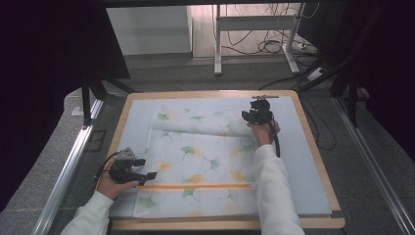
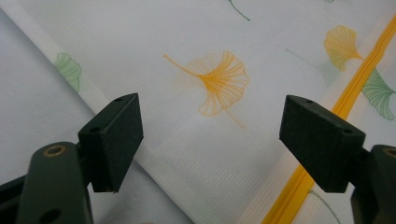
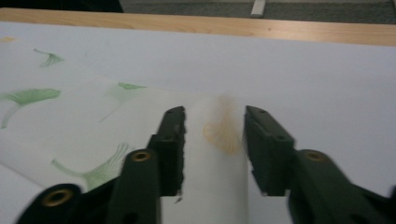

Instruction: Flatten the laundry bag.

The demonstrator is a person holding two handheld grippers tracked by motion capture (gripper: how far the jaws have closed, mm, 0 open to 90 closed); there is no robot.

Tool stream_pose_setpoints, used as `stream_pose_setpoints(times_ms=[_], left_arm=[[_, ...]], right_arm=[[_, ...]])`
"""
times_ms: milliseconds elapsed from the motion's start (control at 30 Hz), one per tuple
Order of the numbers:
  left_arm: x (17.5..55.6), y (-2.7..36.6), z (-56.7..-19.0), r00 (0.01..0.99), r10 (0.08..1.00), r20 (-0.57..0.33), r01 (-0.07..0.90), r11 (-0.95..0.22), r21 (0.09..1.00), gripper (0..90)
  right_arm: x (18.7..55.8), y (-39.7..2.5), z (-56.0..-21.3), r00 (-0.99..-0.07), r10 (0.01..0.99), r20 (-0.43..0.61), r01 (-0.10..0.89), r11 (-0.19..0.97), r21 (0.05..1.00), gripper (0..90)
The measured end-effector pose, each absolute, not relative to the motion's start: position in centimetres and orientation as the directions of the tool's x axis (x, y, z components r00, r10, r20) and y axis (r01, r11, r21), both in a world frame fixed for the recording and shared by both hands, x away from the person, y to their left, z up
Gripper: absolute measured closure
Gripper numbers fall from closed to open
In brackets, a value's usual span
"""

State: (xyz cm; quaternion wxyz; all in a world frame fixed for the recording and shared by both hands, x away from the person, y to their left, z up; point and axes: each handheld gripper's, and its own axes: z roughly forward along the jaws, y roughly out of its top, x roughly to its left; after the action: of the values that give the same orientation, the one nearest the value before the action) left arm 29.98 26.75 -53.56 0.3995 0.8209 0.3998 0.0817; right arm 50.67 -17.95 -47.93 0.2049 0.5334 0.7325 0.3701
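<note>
Sheer white fabric printed with green and orange ginkgo leaves (image 1: 195, 156) lies spread across the pale blue mat (image 1: 303, 161) on my wooden table (image 1: 320, 161), its far edge folded back toward me and an orange stripe (image 1: 195, 186) crossing its near part. My right gripper (image 1: 258, 115) sits at the far right corner of that fold, jaws partly apart with a raised ridge of cloth between them. My left gripper (image 1: 147, 177) hovers at the cloth's left edge, jaws spread wide, holding nothing.
</note>
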Motion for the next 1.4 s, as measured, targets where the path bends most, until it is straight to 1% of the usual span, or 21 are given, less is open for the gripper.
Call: stream_pose_setpoints(times_ms=[33, 100, 200, 233, 267, 300, 333, 367, 433, 467, 500, 600, 667, 700, 733, 800, 833, 967, 1200, 1400], left_arm=[[30.0, 26.8, -53.6, 0.667, 0.722, -0.185, 0.591, -0.361, 0.721, 21.4], [30.0, 26.7, -53.6, 0.667, 0.722, -0.185, 0.592, -0.361, 0.721, 21.4], [30.0, 26.7, -53.6, 0.668, 0.721, -0.183, 0.591, -0.364, 0.72, 21.4], [30.0, 26.7, -53.6, 0.67, 0.72, -0.181, 0.589, -0.367, 0.72, 21.3], [30.0, 26.7, -53.6, 0.67, 0.72, -0.181, 0.589, -0.367, 0.72, 21.4], [30.0, 26.6, -53.6, 0.67, 0.721, -0.18, 0.59, -0.368, 0.719, 21.4], [30.0, 26.6, -53.6, 0.67, 0.721, -0.18, 0.59, -0.368, 0.719, 21.4], [30.0, 26.6, -53.6, 0.669, 0.721, -0.18, 0.59, -0.368, 0.719, 21.4], [29.9, 26.6, -53.5, 0.67, 0.721, -0.18, 0.589, -0.367, 0.72, 21.4], [29.9, 26.6, -53.5, 0.67, 0.721, -0.18, 0.589, -0.367, 0.72, 21.4], [29.9, 26.6, -53.5, 0.669, 0.721, -0.18, 0.589, -0.368, 0.719, 21.4], [29.9, 26.5, -53.6, 0.671, 0.72, -0.179, 0.589, -0.37, 0.718, 21.4], [29.9, 26.5, -53.5, 0.671, 0.72, -0.179, 0.588, -0.37, 0.719, 21.4], [29.9, 26.5, -53.5, 0.671, 0.72, -0.179, 0.588, -0.37, 0.719, 21.3], [29.9, 26.4, -53.5, 0.67, 0.72, -0.179, 0.588, -0.367, 0.721, 21.3], [29.9, 26.5, -53.5, 0.67, 0.721, -0.18, 0.588, -0.366, 0.721, 21.3], [29.9, 26.5, -53.4, 0.671, 0.72, -0.176, 0.586, -0.37, 0.721, 21.3], [30.0, 26.6, -53.5, 0.672, 0.719, -0.178, 0.586, -0.369, 0.721, 21.3], [29.9, 26.5, -53.4, 0.675, 0.716, -0.177, 0.583, -0.371, 0.723, 21.4], [29.9, 26.5, -53.4, 0.674, 0.717, -0.177, 0.584, -0.372, 0.721, 21.3]], right_arm=[[50.5, -18.0, -47.8, -0.336, 0.937, 0.092, 0.627, 0.149, 0.765, 52.1], [50.1, -18.1, -47.3, -0.321, 0.944, 0.08, 0.611, 0.142, 0.779, 47.5], [49.4, -18.2, -46.8, -0.319, 0.945, 0.074, 0.592, 0.137, 0.794, 45.4], [48.8, -18.2, -46.4, -0.341, 0.937, 0.075, 0.578, 0.145, 0.803, 45.6], [48.8, -18.2, -46.4, -0.341, 0.937, 0.075, 0.578, 0.145, 0.803, 45.6], [48.2, -18.1, -46.1, -0.377, 0.922, 0.083, 0.572, 0.161, 0.804, 51.4], [48.2, -18.1, -46.1, -0.377, 0.922, 0.083, 0.572, 0.161, 0.804, 51.4], [48.0, -18.0, -46.0, -0.399, 0.913, 0.09, 0.572, 0.171, 0.802, 54.6], [47.0, -17.0, -46.1, -0.479, 0.874, 0.083, 0.557, 0.23, 0.798, 66.9], [47.0, -17.0, -46.1, -0.479, 0.874, 0.083, 0.557, 0.23, 0.798, 66.9], [46.7, -16.6, -46.2, -0.504, 0.86, 0.082, 0.557, 0.252, 0.791, 69.5], [46.2, -15.0, -47.3, -0.587, 0.805, 0.093, 0.563, 0.323, 0.76, 81.7], [46.2, -14.2, -47.8, -0.603, 0.792, 0.093, 0.566, 0.342, 0.75, 84.4], [46.2, -14.2, -47.8, -0.603, 0.792, 0.093, 0.566, 0.342, 0.75, 84.4], [46.8, -13.2, -48.6, -0.613, 0.785, 0.091, 0.577, 0.366, 0.73, 87.0], [47.0, -13.0, -48.8, -0.614, 0.784, 0.09, 0.577, 0.368, 0.729, 87.6], [47.9, -12.2, -49.7, -0.606, 0.79, 0.093, 0.591, 0.369, 0.717, 88.8], [49.2, -11.4, -50.7, -0.583, 0.807, 0.094, 0.612, 0.36, 0.704, 89.0], [50.9, -10.7, -51.6, -0.545, 0.835, 0.08, 0.629, 0.344, 0.697, 89.0], [52.1, -10.6, -52.1, -0.495, 0.866, 0.078, 0.652, 0.31, 0.692, 88.9]])
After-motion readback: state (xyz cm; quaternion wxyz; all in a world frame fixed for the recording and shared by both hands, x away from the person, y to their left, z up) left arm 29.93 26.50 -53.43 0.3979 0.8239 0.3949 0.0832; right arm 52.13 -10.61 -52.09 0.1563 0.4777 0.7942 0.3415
